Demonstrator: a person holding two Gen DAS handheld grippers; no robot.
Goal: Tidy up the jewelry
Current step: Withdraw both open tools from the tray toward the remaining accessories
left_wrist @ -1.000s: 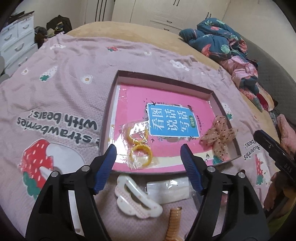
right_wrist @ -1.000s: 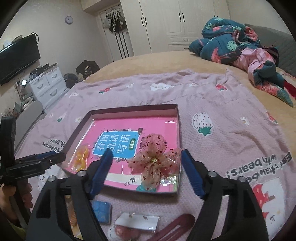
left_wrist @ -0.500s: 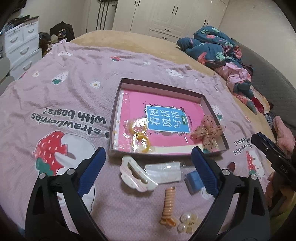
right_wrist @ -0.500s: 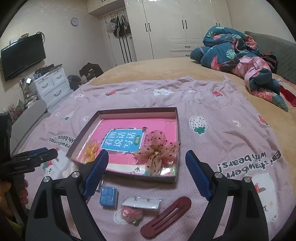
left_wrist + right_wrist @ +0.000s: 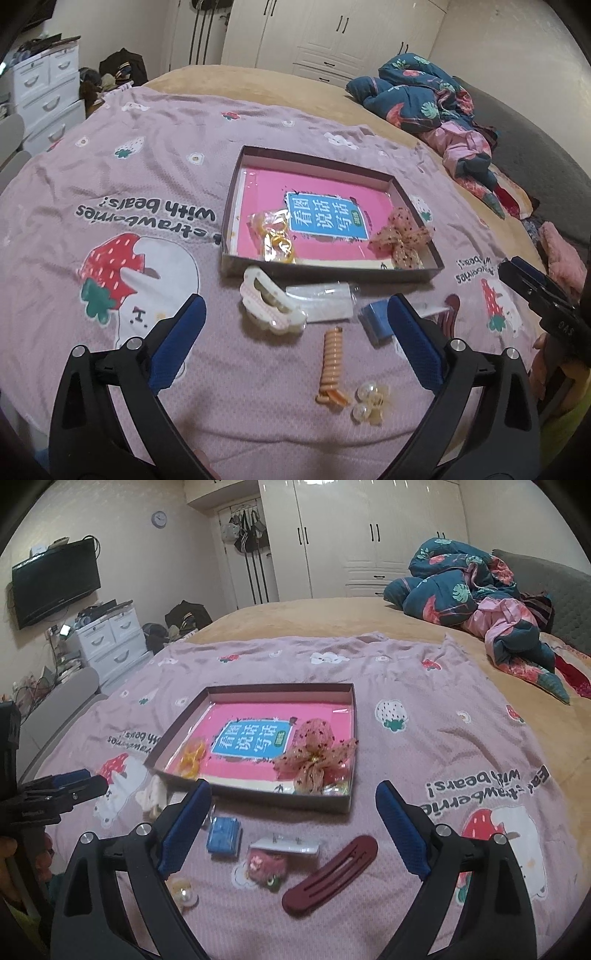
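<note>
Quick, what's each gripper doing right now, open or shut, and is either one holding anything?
Left gripper: open, holding nothing, above the loose pieces on the pink strawberry-print blanket.
Right gripper: open, holding nothing.

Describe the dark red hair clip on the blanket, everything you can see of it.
The hair clip is a long, flat, dark red bar with rounded ends and two slits along its length; it looks like matte plastic. It lies closed and flat on the pink blanket, angled diagonally, in front of the box, touching nothing else, between the fingers of the open right hand-held gripper.
</note>
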